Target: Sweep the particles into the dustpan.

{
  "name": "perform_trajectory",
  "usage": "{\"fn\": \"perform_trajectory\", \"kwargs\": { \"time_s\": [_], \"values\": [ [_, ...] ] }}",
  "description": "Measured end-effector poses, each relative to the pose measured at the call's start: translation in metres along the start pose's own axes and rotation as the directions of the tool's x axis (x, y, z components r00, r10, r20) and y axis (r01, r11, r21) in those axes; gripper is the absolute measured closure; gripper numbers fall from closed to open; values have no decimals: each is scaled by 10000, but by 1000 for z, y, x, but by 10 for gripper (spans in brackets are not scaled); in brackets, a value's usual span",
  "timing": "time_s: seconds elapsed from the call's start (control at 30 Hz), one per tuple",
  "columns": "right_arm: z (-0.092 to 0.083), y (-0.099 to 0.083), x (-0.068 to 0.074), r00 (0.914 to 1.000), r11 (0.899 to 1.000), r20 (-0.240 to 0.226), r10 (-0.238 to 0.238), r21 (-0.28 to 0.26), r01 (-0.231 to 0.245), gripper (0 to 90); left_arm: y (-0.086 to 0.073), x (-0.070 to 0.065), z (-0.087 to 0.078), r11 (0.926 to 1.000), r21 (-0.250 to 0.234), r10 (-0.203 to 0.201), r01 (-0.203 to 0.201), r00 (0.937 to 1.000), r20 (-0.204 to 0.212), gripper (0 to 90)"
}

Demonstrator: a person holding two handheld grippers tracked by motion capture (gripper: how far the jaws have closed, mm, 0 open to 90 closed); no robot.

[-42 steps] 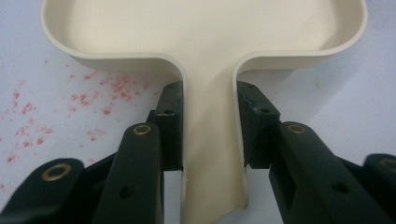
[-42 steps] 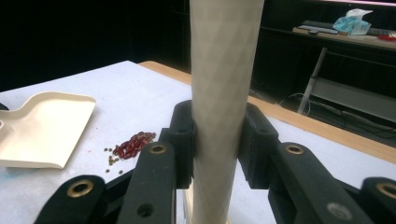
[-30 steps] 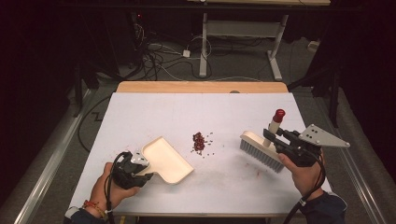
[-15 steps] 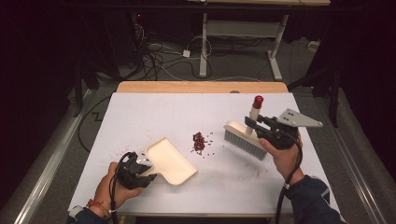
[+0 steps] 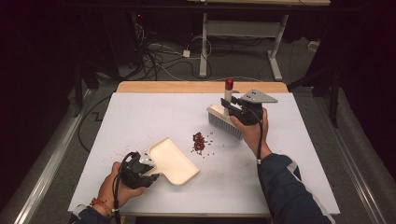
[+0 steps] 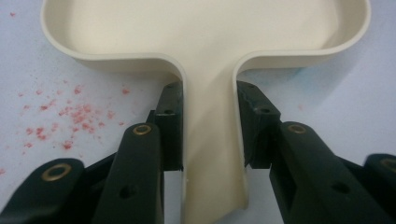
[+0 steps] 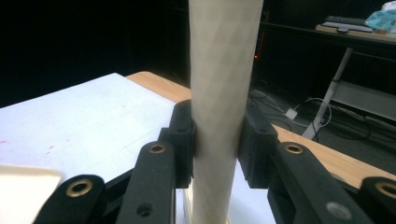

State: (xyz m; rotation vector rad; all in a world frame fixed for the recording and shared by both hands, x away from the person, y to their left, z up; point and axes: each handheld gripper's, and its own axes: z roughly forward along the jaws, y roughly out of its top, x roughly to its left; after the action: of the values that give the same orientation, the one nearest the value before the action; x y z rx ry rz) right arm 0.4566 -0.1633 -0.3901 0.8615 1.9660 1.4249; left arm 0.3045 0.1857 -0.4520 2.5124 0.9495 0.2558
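- left gripper [image 5: 148, 167] clamps the handle of the cream dustpan [image 5: 172, 160], which lies flat on the white table [image 5: 140, 116]
- right gripper [image 5: 232, 106] clamps the brush [image 5: 225, 122] handle, bristles just beyond the red crumbs [image 5: 200, 142]

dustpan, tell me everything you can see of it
The dustpan is cream, smooth plastic by its look, a shallow tray with a raised rounded rim and a narrow handle. It looks empty and lies on the white table, mouth toward the red crumbs. The left gripper clamps its handle between both jaws.
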Motion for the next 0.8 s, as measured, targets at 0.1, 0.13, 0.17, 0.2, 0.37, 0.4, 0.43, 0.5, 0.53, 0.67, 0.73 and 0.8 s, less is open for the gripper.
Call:
{"fn": "perform_trajectory", "kwargs": {
  "time_s": [0.1, 0.13, 0.17, 0.2, 0.37, 0.4, 0.43, 0.5, 0.53, 0.67, 0.73, 0.8],
  "values": [
    [10, -5, 2, 10000, 9999, 53, 16, -119, -15, 700, 0, 0, 2, 10000, 47, 29, -29, 10000, 3, 641],
    [12, -6, 3, 10000, 9999, 24, 52, -142, -51, 700, 0, 0, 2, 10000, 47, 29, -29, 10000, 3, 641],
    [12, -6, 3, 10000, 9999, 24, 52, -142, -51, 700, 1, 0, 3, 10000, 64, 52, -52, 10000, 4, 641],
    [14, -8, 6, 9998, 9996, -163, 103, -252, -107, 701, 2, 0, 3, 10000, 63, 71, -71, 10000, -3, 641],
    [15, -10, 24, 9978, 9995, -662, -64, -315, 43, 699, 4, -2, 4, 9999, 99, 82, -82, 10000, 9, 641],
    [15, -10, 27, 9965, 9994, -828, -117, -333, 90, 699, 5, -2, 5, 9999, 97, 51, -51, 10000, 21, 641],
    [14, -11, 31, 9957, 9994, -907, -191, -320, 163, 698, 5, -2, 5, 9999, 123, 36, -36, 10000, 18, 641],
    [12, -12, 38, 9943, 9991, -1015, -326, -298, 298, 696, 6, -3, 5, 9999, 124, 18, -19, 10000, 10, 641],
    [10, -13, 42, 9939, 9991, -1056, -322, -324, 289, 696, 7, -3, 6, 9999, 117, 4, -4, 10000, 22, 641],
    [7, -15, 51, 9902, 9987, -1329, -424, -320, 385, 694, 9, -4, 8, 9998, 174, -62, 62, 10000, 8, 641],
    [5, -15, 55, 9898, 9989, -1364, -406, -287, 371, 694, 10, -5, 8, 9998, 182, -63, 63, 10000, 2, 641],
    [4, -16, 56, 9892, 9989, -1411, -397, -291, 359, 694, 10, -5, 9, 9998, 171, -81, 81, 10000, -4, 641]
  ]
}}
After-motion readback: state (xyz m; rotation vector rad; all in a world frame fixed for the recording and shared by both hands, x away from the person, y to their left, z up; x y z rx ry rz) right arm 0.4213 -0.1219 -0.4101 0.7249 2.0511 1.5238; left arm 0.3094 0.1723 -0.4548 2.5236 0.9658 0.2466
